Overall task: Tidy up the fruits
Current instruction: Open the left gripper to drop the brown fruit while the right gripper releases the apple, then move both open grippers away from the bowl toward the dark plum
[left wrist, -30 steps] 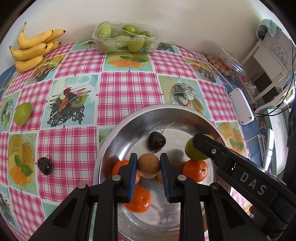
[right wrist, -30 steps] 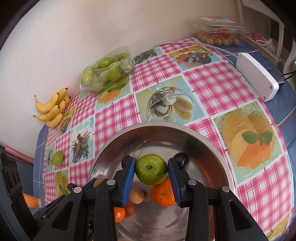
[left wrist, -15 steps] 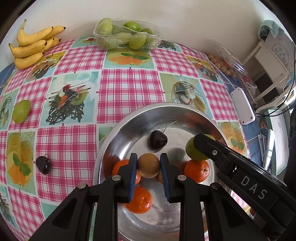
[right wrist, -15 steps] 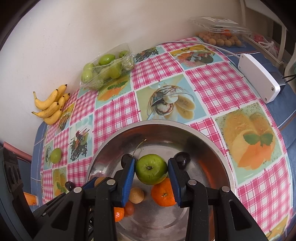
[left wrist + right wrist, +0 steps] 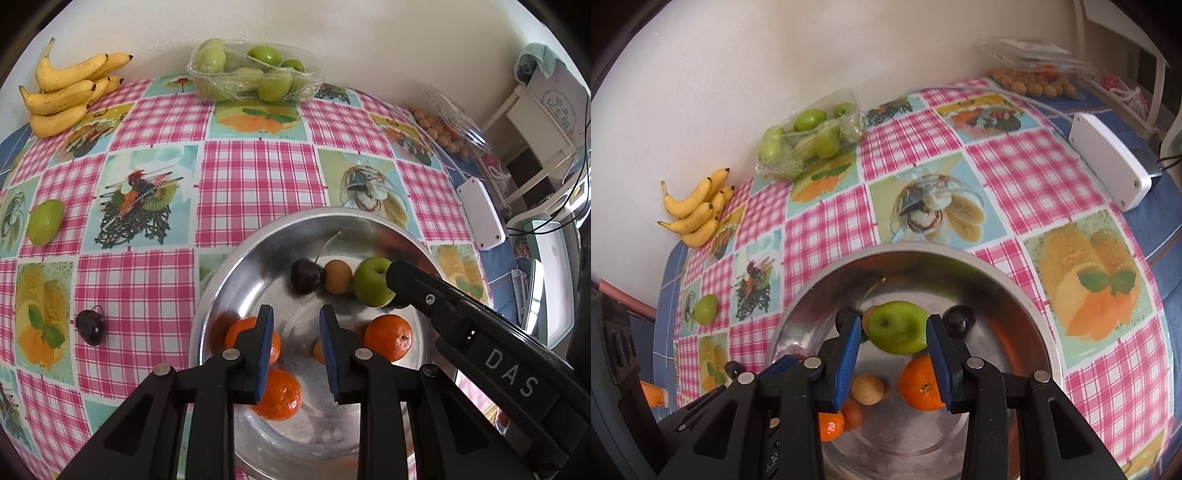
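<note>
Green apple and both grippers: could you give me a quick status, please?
Left gripper open, empty, over the bowl. Right gripper around the green apple, grip unclear. Brown fruit lies by the cherry.

In the round steel bowl [image 5: 236,273] lie 3 orange mandarins [image 5: 388,338], a dark cherry [image 5: 304,275], a small brown longan [image 5: 338,276] right of it, then a green apple [image 5: 371,282]; yellow bananas [image 5: 66,94] lie far left by the wall.

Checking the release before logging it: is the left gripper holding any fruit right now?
No: the left gripper is open over the metal bowl, nothing between its pads, and the brown fruit lies beyond it.
</note>
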### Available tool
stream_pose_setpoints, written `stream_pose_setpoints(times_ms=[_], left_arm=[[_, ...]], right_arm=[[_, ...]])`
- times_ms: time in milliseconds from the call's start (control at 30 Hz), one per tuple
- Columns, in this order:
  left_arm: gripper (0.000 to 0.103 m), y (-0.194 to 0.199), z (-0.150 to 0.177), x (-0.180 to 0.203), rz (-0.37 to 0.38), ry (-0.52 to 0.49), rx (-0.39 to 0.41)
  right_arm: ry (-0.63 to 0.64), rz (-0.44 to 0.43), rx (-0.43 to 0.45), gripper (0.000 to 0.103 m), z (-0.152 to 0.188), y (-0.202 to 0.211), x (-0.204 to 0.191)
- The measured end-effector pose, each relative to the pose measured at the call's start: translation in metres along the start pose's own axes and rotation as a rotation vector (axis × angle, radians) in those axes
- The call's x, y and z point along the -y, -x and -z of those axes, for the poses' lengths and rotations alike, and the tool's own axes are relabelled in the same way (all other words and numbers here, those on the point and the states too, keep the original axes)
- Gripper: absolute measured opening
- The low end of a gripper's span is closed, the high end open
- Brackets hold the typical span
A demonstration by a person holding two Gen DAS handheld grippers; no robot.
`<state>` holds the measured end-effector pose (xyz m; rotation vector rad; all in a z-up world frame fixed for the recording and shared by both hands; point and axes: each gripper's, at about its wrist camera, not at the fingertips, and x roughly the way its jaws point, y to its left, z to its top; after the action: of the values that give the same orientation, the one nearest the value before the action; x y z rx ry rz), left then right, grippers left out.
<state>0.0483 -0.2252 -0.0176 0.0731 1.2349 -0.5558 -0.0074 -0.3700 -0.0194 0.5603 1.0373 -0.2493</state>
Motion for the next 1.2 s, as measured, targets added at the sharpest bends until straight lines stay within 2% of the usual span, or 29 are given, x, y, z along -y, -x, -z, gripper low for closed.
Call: stream_pose_setpoints(times_ms=[67,233,367,400,467,533,633,767,900,1033,1100,1200], left_arm=[[0.034,0.004,0.000,-0.002,-0.012,-0.001,0.011],[0.038,0.013,-0.001,-0.017,-0.033,0.040,0.029],[0.054,0.019,-0.004,-0.032,-0.074,0.088,0.041],[0.056,0.020,-0.005,-0.037,-0.095,0.104,0.043],[0.064,0.021,-0.006,-0.044,-0.121,0.128,0.046],[0.071,0.020,-0.006,-0.052,-0.146,0.152,0.045],[0.072,0.020,-0.005,-0.062,-0.173,0.182,0.040],[0.080,0.019,-0.002,-0.073,-0.211,0.215,0.039],[0.081,0.014,0.000,-0.075,-0.238,0.210,0.030],[0.090,0.011,0.001,-0.077,-0.275,0.201,0.027],[0.090,0.010,0.001,-0.078,-0.282,0.204,0.026],[0.090,0.009,0.002,-0.080,-0.294,0.204,0.028]], right_arm=[[0.004,-0.002,0.007,0.040,-0.001,0.003,-0.002],[0.012,-0.001,0.011,0.040,-0.001,0.006,-0.005],[0.018,0.015,0.004,0.040,-0.001,0.006,-0.006],[0.022,0.022,-0.001,0.040,-0.001,0.005,-0.006],[0.033,0.032,-0.010,0.043,0.000,0.003,-0.007],[0.044,0.040,-0.016,0.051,0.000,0.002,-0.008],[0.063,0.056,-0.020,0.054,0.001,0.001,-0.012],[0.094,0.084,-0.029,0.059,0.002,-0.002,-0.016],[0.105,0.101,-0.046,0.069,0.003,-0.007,-0.017],[0.110,0.111,-0.058,0.076,0.005,-0.011,-0.017],[0.113,0.116,-0.059,0.080,0.005,-0.012,-0.017],[0.118,0.123,-0.062,0.082,0.006,-0.013,-0.017]])
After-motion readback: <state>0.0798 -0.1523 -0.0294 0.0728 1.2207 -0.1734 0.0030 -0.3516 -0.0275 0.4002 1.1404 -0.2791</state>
